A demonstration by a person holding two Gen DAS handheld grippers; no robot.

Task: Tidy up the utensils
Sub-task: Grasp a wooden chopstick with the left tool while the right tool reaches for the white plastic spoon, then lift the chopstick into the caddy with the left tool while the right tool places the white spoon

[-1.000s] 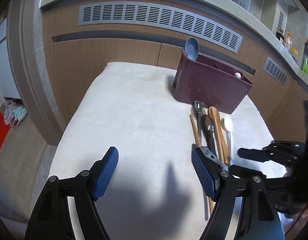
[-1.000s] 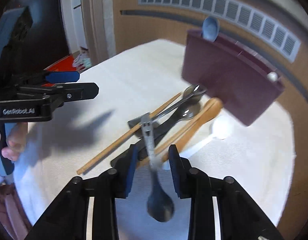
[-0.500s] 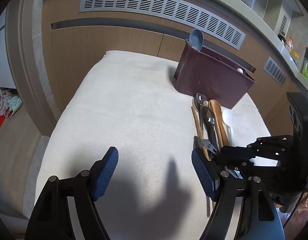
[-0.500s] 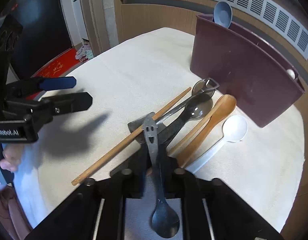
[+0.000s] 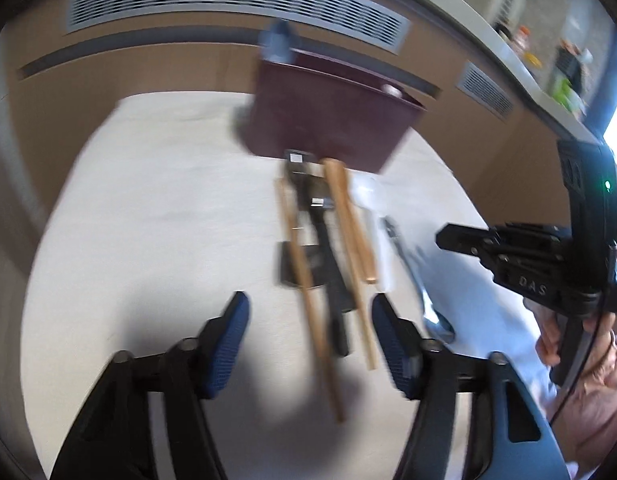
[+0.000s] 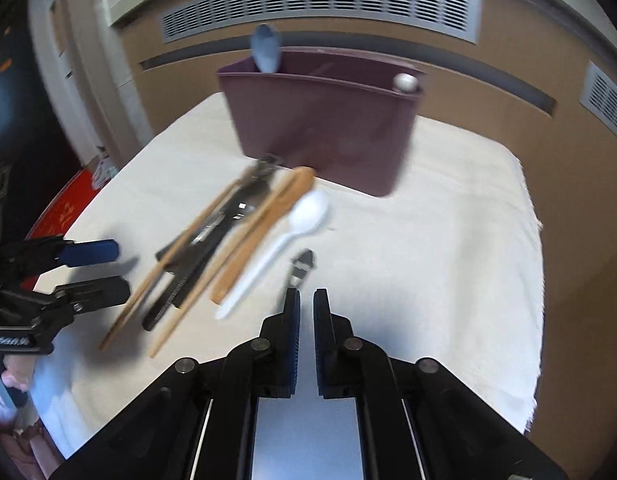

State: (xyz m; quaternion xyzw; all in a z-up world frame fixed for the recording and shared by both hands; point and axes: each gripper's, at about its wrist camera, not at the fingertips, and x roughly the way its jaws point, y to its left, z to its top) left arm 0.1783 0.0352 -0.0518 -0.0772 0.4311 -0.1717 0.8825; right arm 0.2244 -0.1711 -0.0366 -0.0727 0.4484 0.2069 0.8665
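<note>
While my right jaws [image 6: 304,300] stay pressed together on the handle of the metal spoon [image 5: 418,276], whose decorated end [image 6: 302,264] juts out ahead of them, the step in hand is, as I judge it, to carry that spoon to the maroon caddy [image 6: 324,128] at the far side of the cloth-covered surface [image 6: 448,240]. To do it well I should keep the pinch firm, lift clear of the white spoon [image 6: 304,216] just beside it, and tip the spoon upright over an open compartment before letting go; the blue spoon [image 6: 265,48] already stands at the caddy's left end. My left jaws [image 5: 308,344] are closing, blue pads either side of the chopsticks [image 5: 304,280] and dark utensils, touching nothing yet; centring on one chopstick would avoid dragging its neighbours. Compared with a second ago, the metal spoon has left the pile and sits apart to its right, my right jaws have shut fully, and my left jaws have shifted over the pile and narrowed.
</note>
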